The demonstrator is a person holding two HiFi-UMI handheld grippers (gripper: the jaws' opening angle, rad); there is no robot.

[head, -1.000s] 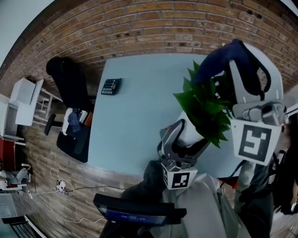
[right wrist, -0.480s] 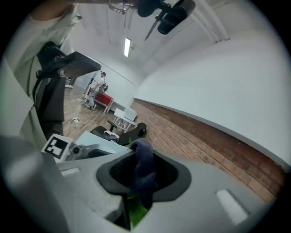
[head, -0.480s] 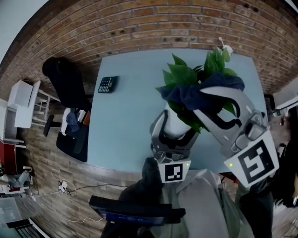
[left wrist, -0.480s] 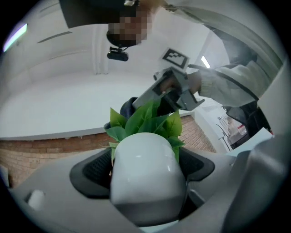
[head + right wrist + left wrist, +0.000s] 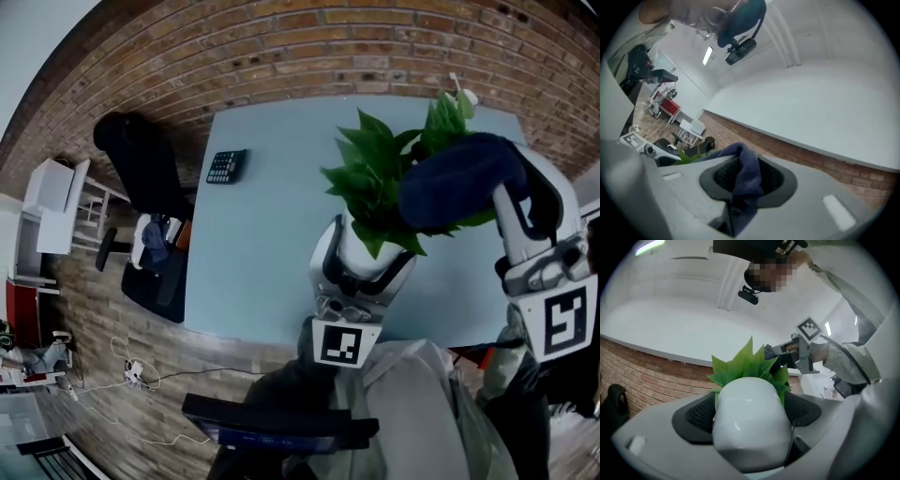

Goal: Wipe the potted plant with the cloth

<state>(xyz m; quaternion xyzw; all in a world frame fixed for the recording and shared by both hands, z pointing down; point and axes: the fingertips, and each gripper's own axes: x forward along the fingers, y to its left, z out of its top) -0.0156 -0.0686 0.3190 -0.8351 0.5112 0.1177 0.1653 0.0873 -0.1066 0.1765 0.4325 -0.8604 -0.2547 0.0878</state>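
Note:
The potted plant has a white pot point(image 5: 359, 246) and green leaves point(image 5: 380, 178). It is held over the near part of the light blue table point(image 5: 272, 234). My left gripper point(image 5: 364, 274) is shut on the pot, which fills the space between both pads point(image 5: 750, 418). The leaves point(image 5: 745, 364) stick out beyond the pot. My right gripper point(image 5: 469, 187) is shut on a dark blue cloth point(image 5: 457, 180), which lies against the right side of the foliage. In the right gripper view the cloth point(image 5: 745, 176) hangs bunched between the jaws, with a few leaves point(image 5: 686, 157) at the left.
A black calculator point(image 5: 225, 166) lies near the table's far left corner. A black office chair point(image 5: 141, 178) stands left of the table on the brick floor. A small white object point(image 5: 461, 94) sits at the far right edge. A dark screen point(image 5: 272, 429) is below me.
The left gripper has rolled the pot, so the leaves now point away from me instead of rightward. The right gripper swept the cloth across the foliage and now rests at its right side.

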